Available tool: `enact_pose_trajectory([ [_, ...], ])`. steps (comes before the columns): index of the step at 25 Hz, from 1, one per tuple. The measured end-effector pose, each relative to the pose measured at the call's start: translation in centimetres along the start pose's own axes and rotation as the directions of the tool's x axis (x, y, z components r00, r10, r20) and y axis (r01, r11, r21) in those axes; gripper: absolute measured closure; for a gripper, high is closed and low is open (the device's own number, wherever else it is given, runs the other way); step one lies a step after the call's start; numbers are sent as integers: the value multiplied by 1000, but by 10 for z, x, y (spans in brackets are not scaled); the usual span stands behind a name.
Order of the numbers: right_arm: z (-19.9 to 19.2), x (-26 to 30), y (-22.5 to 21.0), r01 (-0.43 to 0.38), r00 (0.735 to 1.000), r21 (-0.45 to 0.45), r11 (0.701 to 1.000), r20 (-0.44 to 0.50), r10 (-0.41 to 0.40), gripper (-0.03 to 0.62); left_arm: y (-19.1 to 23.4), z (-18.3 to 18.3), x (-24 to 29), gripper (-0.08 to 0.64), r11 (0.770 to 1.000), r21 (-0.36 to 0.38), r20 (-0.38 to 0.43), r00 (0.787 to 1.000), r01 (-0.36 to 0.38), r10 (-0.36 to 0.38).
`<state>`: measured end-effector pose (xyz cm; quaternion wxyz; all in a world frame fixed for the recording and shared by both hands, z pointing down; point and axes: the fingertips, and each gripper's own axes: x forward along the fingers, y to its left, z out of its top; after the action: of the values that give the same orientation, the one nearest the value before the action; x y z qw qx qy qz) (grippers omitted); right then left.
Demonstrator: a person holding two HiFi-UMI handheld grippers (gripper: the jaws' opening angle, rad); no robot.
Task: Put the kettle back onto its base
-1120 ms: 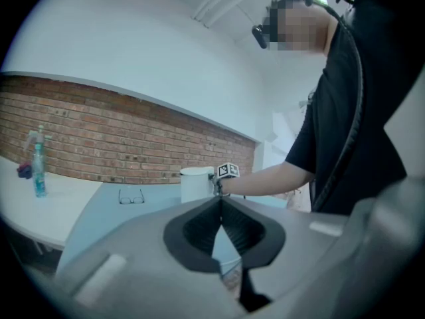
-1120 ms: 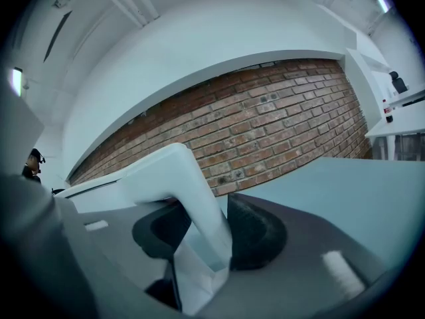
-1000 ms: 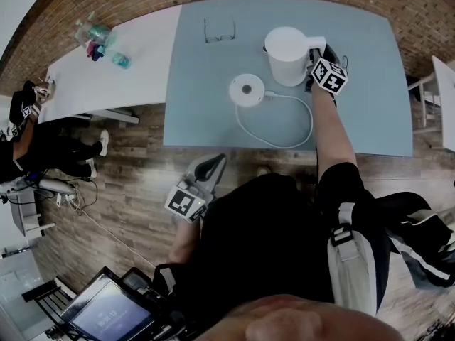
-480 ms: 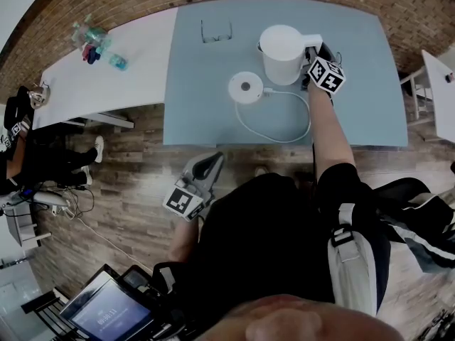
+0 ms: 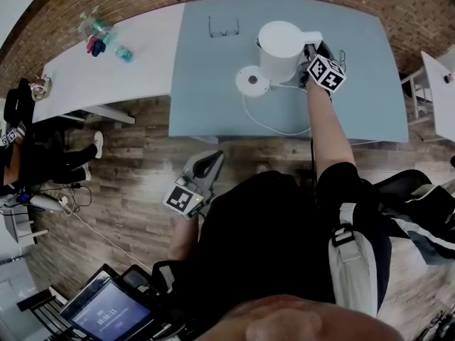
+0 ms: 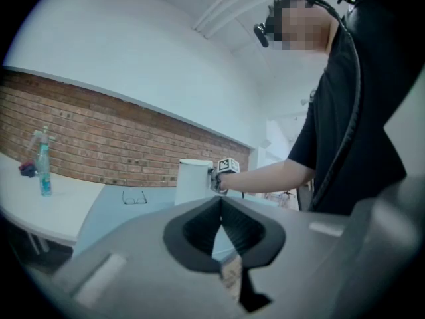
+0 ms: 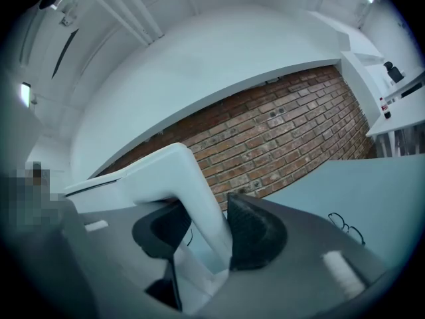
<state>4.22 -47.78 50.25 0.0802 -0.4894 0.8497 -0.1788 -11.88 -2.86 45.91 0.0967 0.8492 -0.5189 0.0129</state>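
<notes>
Kettle (image 5: 277,50) beside base (image 5: 249,82), glasses (image 5: 223,27) beyond

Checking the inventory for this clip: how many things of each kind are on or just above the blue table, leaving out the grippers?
kettle: 1
kettle base: 1
pair of glasses: 1
Total: 3
</notes>
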Motion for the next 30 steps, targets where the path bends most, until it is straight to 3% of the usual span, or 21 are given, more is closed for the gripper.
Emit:
enact_pose_trajectory([
  [18, -34, 1, 71, -99, 995, 42, 994, -6, 100, 428, 14, -16, -66, 558, 998, 0, 11, 998, -61, 61],
  [30, -57, 15, 87, -128, 991, 79, 989, -29, 130, 428, 21, -9, -75, 559, 992, -15, -6, 992, -128, 128],
])
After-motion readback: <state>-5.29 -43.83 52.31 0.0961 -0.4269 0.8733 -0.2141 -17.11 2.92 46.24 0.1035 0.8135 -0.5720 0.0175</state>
